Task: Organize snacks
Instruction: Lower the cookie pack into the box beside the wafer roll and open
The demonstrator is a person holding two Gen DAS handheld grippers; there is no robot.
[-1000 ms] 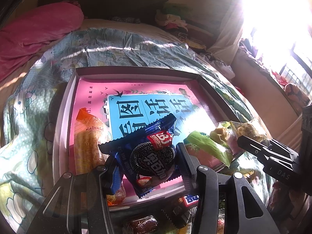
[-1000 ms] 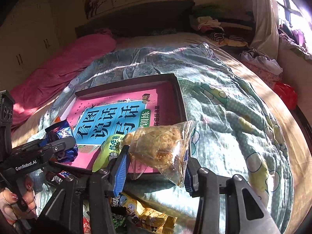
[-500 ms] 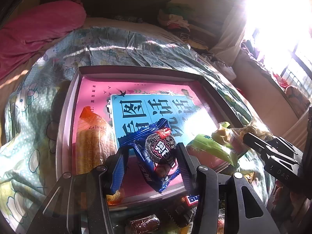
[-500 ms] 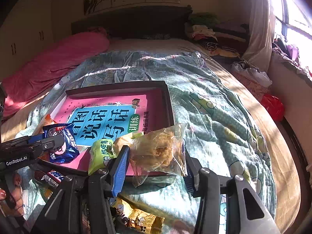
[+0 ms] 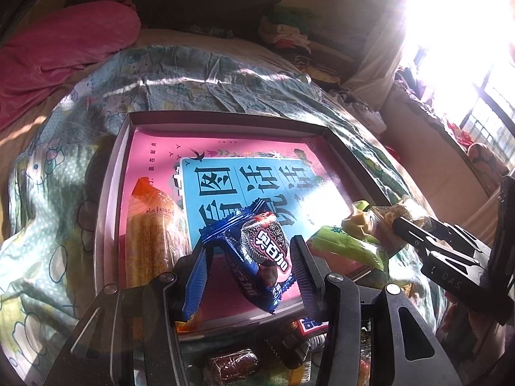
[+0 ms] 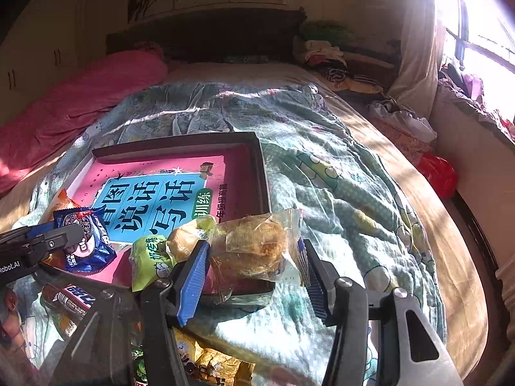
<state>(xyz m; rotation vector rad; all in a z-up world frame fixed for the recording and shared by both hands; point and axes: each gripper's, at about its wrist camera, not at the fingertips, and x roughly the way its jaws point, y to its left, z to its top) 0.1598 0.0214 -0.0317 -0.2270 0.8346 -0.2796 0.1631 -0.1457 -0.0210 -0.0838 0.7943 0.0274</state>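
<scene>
A shallow box [image 5: 111, 193] with a pink and blue book cover as its floor lies on the bed; it also shows in the right wrist view [image 6: 262, 173]. My left gripper [image 5: 249, 263] is shut on a blue Oreo packet [image 5: 262, 251], held over the box's near edge. My right gripper [image 6: 254, 267] is shut on a clear bag of pastry [image 6: 257, 247], over the box's near right corner. An orange snack pack [image 5: 154, 231] lies in the box at left. A green packet [image 6: 151, 257] lies on the box's near rim.
Loose snacks lie on the quilt in front of the box: a chocolate bar [image 6: 72, 299], a brown wrapped sweet [image 5: 231, 362] and a yellow bag [image 6: 209, 363]. A pink blanket [image 6: 80, 96] lies at the far left. Strong sun glare comes from the window at right.
The Oreo packet has twisted from flat to edge-on in my left gripper. The right gripper with the pastry bag has moved slightly forward over the box corner.
</scene>
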